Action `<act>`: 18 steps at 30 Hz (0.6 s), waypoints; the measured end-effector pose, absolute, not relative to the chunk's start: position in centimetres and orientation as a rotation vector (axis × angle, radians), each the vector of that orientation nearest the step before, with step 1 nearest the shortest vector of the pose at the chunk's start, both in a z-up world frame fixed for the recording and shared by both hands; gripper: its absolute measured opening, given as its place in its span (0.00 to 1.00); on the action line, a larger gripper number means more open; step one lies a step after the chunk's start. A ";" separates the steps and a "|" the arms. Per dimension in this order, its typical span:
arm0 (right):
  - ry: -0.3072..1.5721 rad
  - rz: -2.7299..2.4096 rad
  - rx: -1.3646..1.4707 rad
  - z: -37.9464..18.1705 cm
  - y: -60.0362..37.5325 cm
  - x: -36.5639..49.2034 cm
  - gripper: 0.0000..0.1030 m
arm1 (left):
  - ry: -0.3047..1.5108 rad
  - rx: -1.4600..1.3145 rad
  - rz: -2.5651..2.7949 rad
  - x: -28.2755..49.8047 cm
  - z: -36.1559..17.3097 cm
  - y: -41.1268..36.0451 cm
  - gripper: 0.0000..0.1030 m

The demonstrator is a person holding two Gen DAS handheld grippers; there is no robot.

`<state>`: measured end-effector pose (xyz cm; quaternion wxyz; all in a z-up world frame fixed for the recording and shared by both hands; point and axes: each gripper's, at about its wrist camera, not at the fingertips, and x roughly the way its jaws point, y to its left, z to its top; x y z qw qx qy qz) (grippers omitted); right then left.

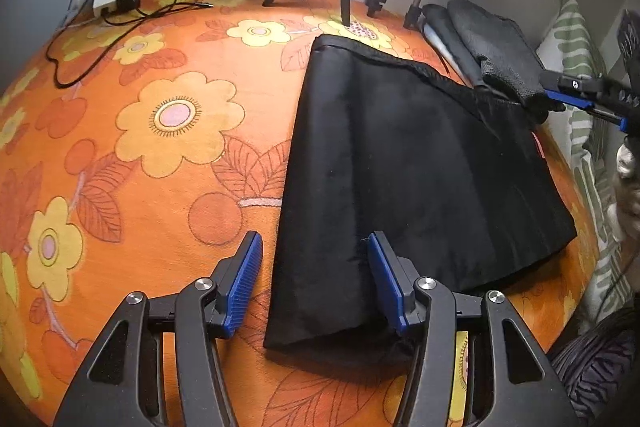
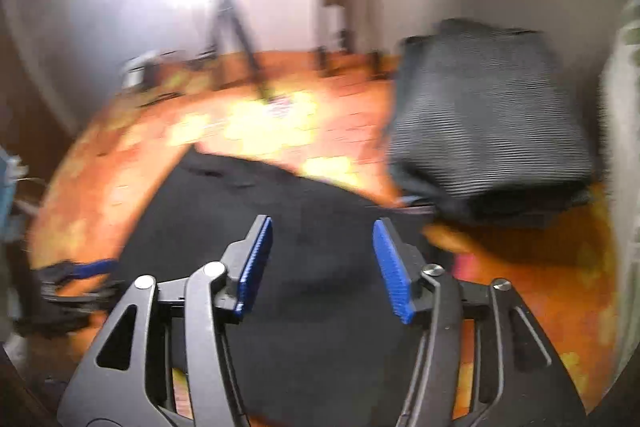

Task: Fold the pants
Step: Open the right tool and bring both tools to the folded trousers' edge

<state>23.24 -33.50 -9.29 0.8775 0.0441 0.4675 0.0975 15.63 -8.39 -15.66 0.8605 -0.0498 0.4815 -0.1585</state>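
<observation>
Pants (image 1: 400,171): folded flat, ahead of left gripper (image 1: 315,283).
Grippers: left and right gripper (image 2: 322,269) spread, empty.
Left: maybe 1 fold.

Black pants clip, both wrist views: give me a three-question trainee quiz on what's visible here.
1. True or false: the black pants lie folded on the orange floral cover.
2. The left gripper is: A) clamped on the pants, B) open over their near corner, C) out of view.
3. Which dark item sits beyond the right gripper, to its right?

Key: 1 true. 2 B. 3 the stack of folded garments.
</observation>
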 end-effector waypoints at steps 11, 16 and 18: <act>1.142 0.369 0.161 -11.4 -21.6 27.8 0.55 | 0.991 -0.187 -0.344 15.5 -15.9 -7.3 0.52; 1.258 0.370 0.169 -14.0 -17.3 30.3 0.55 | 0.996 -0.245 -0.357 15.7 -16.0 -6.6 0.50; 1.299 0.365 0.170 -15.0 -15.9 31.2 0.55 | 0.998 -0.253 -0.363 15.7 -16.0 -6.3 0.46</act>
